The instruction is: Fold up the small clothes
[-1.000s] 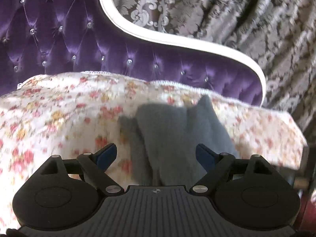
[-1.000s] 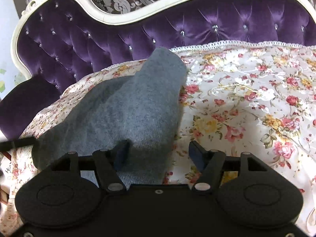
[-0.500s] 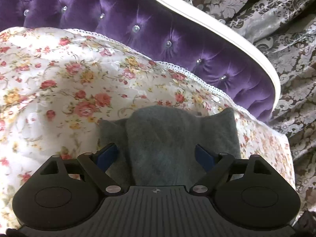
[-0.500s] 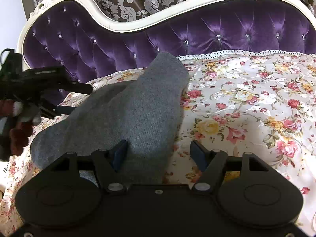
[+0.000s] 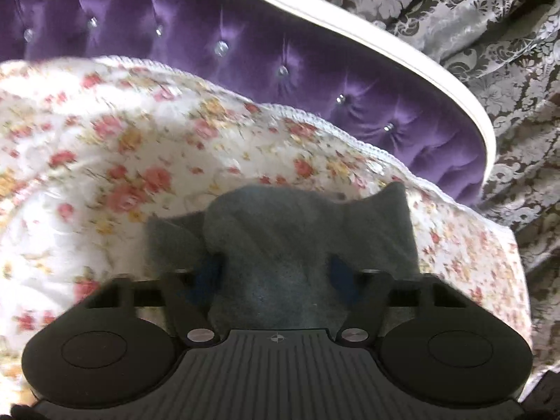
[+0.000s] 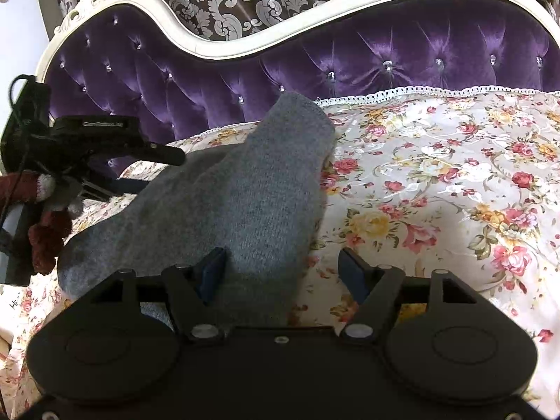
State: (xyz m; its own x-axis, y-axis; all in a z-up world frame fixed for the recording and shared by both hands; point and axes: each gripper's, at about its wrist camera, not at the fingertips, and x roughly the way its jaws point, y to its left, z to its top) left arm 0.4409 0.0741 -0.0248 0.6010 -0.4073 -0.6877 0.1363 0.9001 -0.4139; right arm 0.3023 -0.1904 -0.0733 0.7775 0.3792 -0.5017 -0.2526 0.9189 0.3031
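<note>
Purple button-tufted velvet with a white curved frame (image 6: 224, 52) forms the backdrop, with grey damask curtains (image 5: 490, 35) hanging beyond it. Ahead of both tools, a seat covered by a floral cloth with lace trim (image 6: 437, 182) serves as the working surface.

A small grey knitted garment (image 6: 245, 203) is laid on that cloth, partly doubled over, one end raised towards the backrest. Its near edge is seen directly in front of the right hand-held gripper (image 6: 281, 273), lapping over the left-side finger while the other finger stands over bare cloth; the jaws are set wide and nothing is clamped.

In the left wrist view, which is blurred, the same grey garment (image 5: 280, 245) is seen bunched between the fingers of the left hand-held gripper (image 5: 276, 276). The jaws are spread about the fabric; whether it is pinched cannot be told.

From the right tool, the left tool (image 6: 98, 140) is observed at the garment's far-left edge. This two-sided placement is judged to suit steadying one end while the other is folded across.
</note>
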